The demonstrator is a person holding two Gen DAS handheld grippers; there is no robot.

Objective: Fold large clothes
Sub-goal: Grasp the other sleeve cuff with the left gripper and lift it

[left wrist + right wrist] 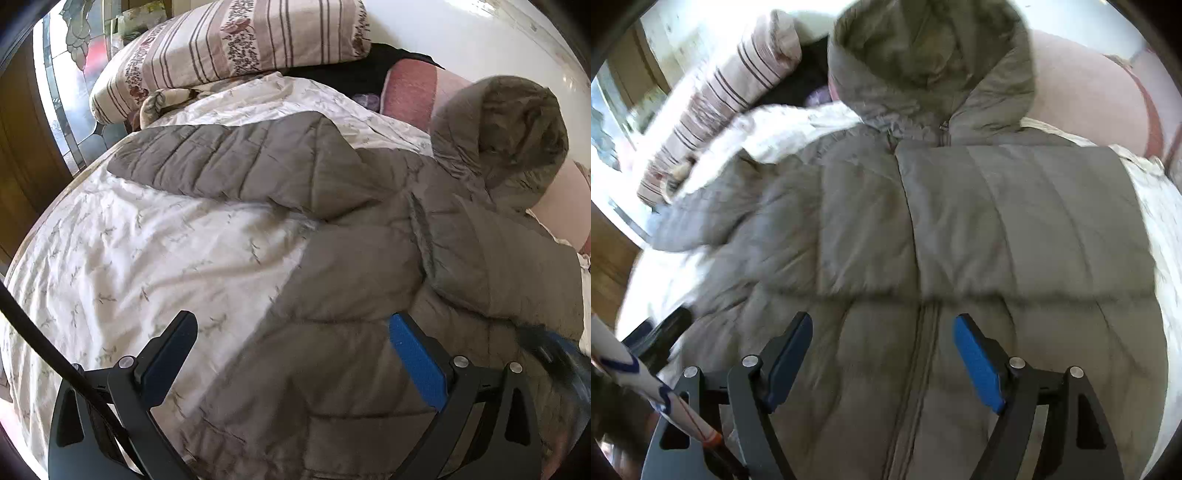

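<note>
While both claws hang open over the bed (110,258), nothing is gripped. Jacket (923,221) lies flat ahead of the right claw (882,350), long axis running away from it, hood (923,55) at the far end, zipper between the jaws. Left claw (291,343) is over the jacket's edge; one sleeve (229,162) stretches out far left. Striped pillow (221,44) beyond, pink cushion (1082,92) far right.
</note>
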